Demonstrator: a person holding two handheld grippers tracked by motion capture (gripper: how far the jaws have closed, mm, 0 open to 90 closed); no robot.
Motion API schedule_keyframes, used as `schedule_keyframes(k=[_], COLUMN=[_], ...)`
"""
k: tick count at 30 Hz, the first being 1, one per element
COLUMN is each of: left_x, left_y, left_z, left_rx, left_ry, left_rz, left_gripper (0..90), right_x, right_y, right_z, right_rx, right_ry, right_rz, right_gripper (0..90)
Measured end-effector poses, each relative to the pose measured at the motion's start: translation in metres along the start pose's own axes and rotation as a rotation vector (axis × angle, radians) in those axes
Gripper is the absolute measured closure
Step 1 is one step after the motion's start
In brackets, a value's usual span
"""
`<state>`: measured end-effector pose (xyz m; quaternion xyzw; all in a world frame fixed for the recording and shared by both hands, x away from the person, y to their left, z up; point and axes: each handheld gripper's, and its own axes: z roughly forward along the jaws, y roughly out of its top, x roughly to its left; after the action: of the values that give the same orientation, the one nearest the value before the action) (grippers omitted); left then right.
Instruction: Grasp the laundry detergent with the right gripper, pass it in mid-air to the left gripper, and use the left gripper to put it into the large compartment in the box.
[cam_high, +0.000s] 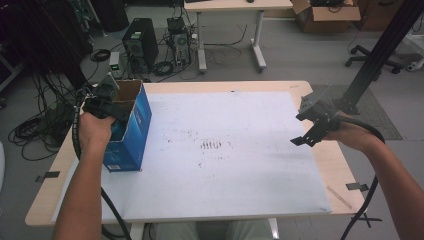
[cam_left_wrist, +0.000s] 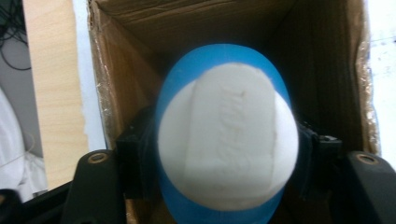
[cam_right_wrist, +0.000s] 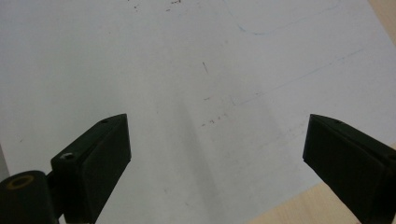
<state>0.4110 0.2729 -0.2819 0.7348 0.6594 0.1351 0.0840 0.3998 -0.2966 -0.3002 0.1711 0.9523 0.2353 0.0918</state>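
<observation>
- Left gripper (cam_high: 111, 102): poised at the open top of the blue carton (cam_high: 131, 131), pointing down into it. In the left gripper view its jaws stand close against the two flanks of a blue-and-white rounded object (cam_left_wrist: 227, 142), which sits between them and just ahead of the camera; the pads appear to press on it, so the object reads as held.
- Blue carton: upright on the white mat (cam_high: 240, 165), directly beneath the left gripper; its brown cardboard walls (cam_left_wrist: 135, 65) rise around and beyond the held object.
- Right gripper (cam_high: 313, 126): held above the mat, well apart from the carton; its jaws stand wide with nothing between them and bare mat (cam_right_wrist: 196, 93) beyond.
- Step in hand (judgement): the object is either being set into the carton or drawn out of it; the frames do not decide which.
- Next move (judgement): a straight vertical path that keeps the object clear of the carton walls; if placing, the jaws should open only once the object rests on the floor of the carton.
- Hidden or unclear: the carton floor and the lower part of the object lie behind the object itself; the pad contact is shadowed; the object's identity, beyond a blue shell with a white raised face, cannot be made out.
</observation>
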Motion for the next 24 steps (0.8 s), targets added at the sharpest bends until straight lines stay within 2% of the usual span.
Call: schedule_keyframes(k=[7, 9, 24], left_x=[0.0, 0.0, 0.005], left_y=[-0.001, -0.001, -0.005], left_z=[-0.001, -0.003, -0.013], left_rx=[-0.009, -0.013, -0.06], left_ry=[-0.024, -0.019, -0.06], left_rz=[-0.001, -0.002, -0.006], left_gripper=[30.8, 28.4, 24.9], right_x=[0.001, 0.001, 0.002], right_y=[-0.001, -0.001, 0.0], right_z=[-0.001, -0.001, -0.002], right_rx=[0.004, 0.004, 0.005], right_ry=[0.002, 0.001, 0.003], right_rz=[0.003, 0.002, 0.003], right_gripper=[7.4, 7.4, 7.1])
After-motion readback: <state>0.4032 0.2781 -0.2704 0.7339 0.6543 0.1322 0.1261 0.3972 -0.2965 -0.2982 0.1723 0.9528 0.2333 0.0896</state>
